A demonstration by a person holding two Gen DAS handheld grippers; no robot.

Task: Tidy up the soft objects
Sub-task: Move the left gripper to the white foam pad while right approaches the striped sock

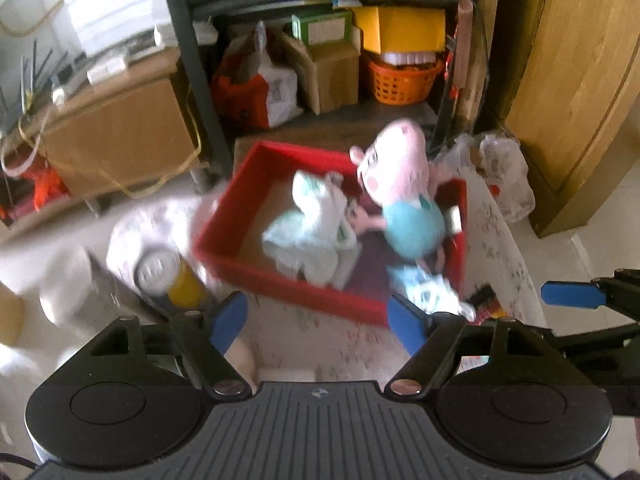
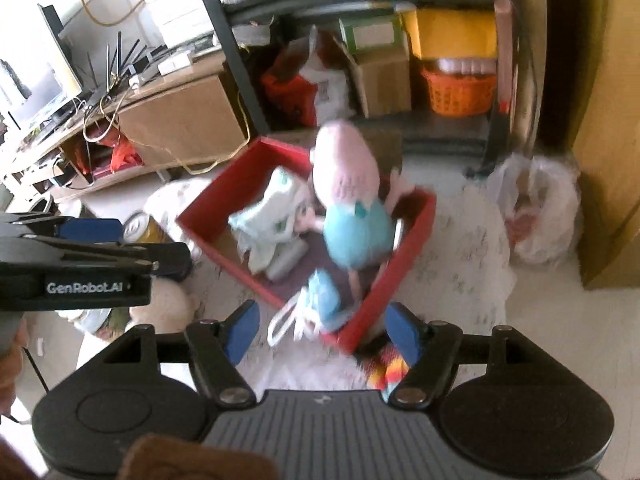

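Observation:
A red bin (image 1: 280, 280) (image 2: 216, 216) sits on the floor before a dark shelf. A pink pig plush in a blue dress (image 1: 400, 184) (image 2: 352, 200) leans inside it, beside a white and mint plush (image 1: 312, 232) (image 2: 272, 216). A small blue and white soft toy (image 1: 428, 292) (image 2: 320, 304) lies over the bin's near rim. My left gripper (image 1: 318, 320) is open and empty, just short of the bin. My right gripper (image 2: 320, 332) is open and empty above the bin's near corner. A striped soft item (image 2: 388, 372) lies under its right finger.
A yellow can (image 1: 172, 276) (image 2: 144, 228) lies left of the bin. A patterned cloth (image 1: 500, 240) (image 2: 468, 256) covers the floor on the right. A plastic bag (image 2: 540, 216) sits by a wooden cabinet (image 1: 580, 80). The shelf holds boxes and an orange basket (image 1: 404, 80).

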